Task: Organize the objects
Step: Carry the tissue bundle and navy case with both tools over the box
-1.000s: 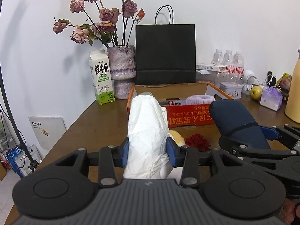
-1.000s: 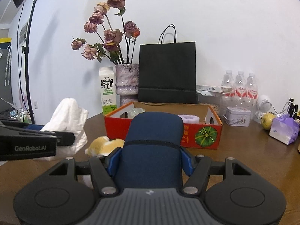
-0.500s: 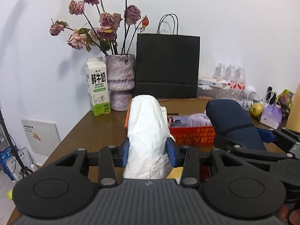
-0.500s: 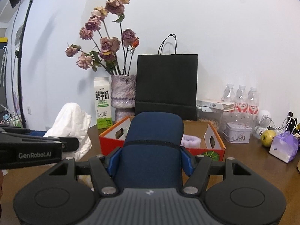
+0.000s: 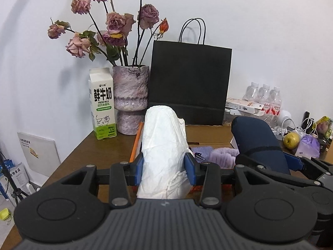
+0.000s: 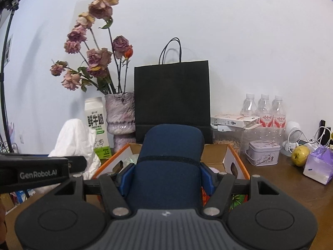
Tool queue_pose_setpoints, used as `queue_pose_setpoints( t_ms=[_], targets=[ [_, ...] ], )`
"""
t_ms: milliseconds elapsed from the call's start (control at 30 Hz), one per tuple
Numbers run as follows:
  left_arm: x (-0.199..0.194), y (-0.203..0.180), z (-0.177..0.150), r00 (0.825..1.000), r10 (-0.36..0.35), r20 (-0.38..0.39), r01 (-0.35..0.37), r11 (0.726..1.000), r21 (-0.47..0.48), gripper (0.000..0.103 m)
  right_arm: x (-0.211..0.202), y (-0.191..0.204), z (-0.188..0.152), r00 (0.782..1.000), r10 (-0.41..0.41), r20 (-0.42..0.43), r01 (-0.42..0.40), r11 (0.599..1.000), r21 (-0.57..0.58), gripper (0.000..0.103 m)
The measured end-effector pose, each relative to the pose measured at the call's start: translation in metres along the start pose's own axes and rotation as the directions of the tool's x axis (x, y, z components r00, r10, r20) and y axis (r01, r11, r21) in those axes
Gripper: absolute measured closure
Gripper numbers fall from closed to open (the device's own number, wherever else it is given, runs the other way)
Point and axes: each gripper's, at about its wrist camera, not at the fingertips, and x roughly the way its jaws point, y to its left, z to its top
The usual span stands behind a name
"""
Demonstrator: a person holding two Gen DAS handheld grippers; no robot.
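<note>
Left gripper (image 5: pixel 164 165): blue pads clenched on a crumpled white paper bundle (image 5: pixel 163 152), which stands upright between them and rises well above the fingers. The bundle sits over the near left edge of the orange cardboard box (image 5: pixel 136 145).

Right gripper (image 6: pixel 165 177): pads clamped on both sides of a dark navy pouch (image 6: pixel 169 162) with a black band across it, held upright. It hangs over the near side of the same box, just right of the left gripper.

Inside the box: a purple fluffy item (image 5: pixel 223 156); the rest is hidden.

Far side of the wooden table (image 5: pixel 100 152), against the wall, left to right: milk carton (image 5: pixel 102 104), purple vase (image 5: pixel 131 98) of dried roses, black paper bag (image 5: pixel 189 83), three water bottles (image 6: pixel 263 110). Right of the box: small tin (image 6: pixel 263 153), yellow-green apple (image 6: pixel 299 156), purple tissue pack (image 6: pixel 318 166).
</note>
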Motion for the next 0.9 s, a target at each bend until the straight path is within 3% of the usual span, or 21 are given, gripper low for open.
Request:
queue_pose_setpoints(
  t_ms=[900],
  targets=[
    [0.093,-0.018,0.037,0.999,-0.010,-0.031,0.009,1.000,-0.028,0.062,0.089,-0.033,0.028,0.999,-0.022,-0.024,0.022,1.000,-0.005,0.040]
  ],
)
